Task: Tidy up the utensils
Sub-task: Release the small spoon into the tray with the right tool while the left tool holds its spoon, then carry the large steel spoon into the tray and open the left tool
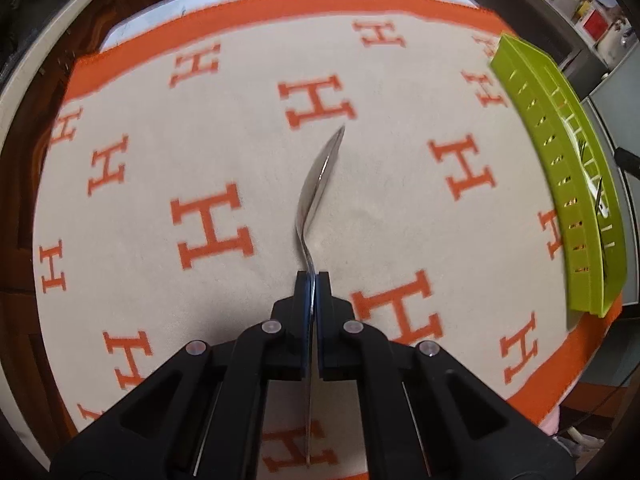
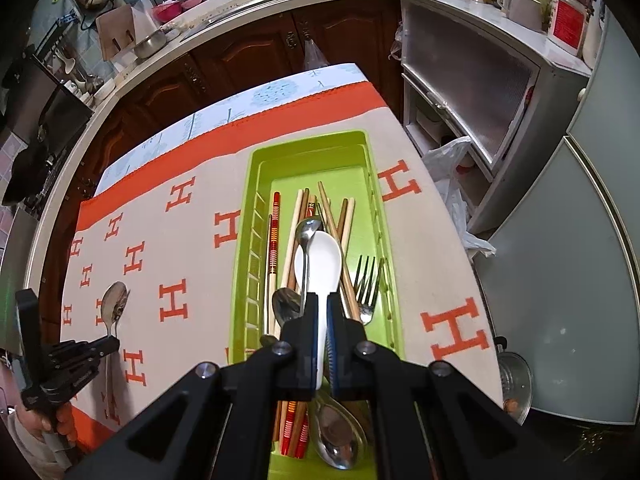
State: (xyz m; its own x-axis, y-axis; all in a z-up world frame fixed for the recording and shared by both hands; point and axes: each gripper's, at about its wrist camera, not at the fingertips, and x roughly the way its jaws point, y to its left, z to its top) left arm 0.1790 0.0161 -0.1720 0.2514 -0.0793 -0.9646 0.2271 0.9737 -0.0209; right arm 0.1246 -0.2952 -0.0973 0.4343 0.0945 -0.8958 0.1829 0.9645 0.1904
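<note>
My left gripper (image 1: 311, 278) is shut on the handle of a metal spoon (image 1: 318, 182), whose bowl points forward, edge-on, above the H-patterned cloth. The right wrist view shows that same metal spoon (image 2: 113, 304) and left gripper (image 2: 110, 342) at the far left. My right gripper (image 2: 322, 300) is shut on a white plastic spoon (image 2: 320, 258), held over the green utensil tray (image 2: 250, 200). In the tray lie several chopsticks (image 2: 298, 216), a fork (image 2: 368, 280) and metal spoons (image 2: 336, 436).
The green tray (image 1: 560, 184) stands at the table's right side in the left wrist view. The orange and beige cloth (image 2: 192, 248) covers the table. Kitchen counter, dark cabinets (image 2: 248, 52) and a white shelf unit (image 2: 472, 92) lie beyond. A person's hand (image 2: 60, 426) holds the left gripper.
</note>
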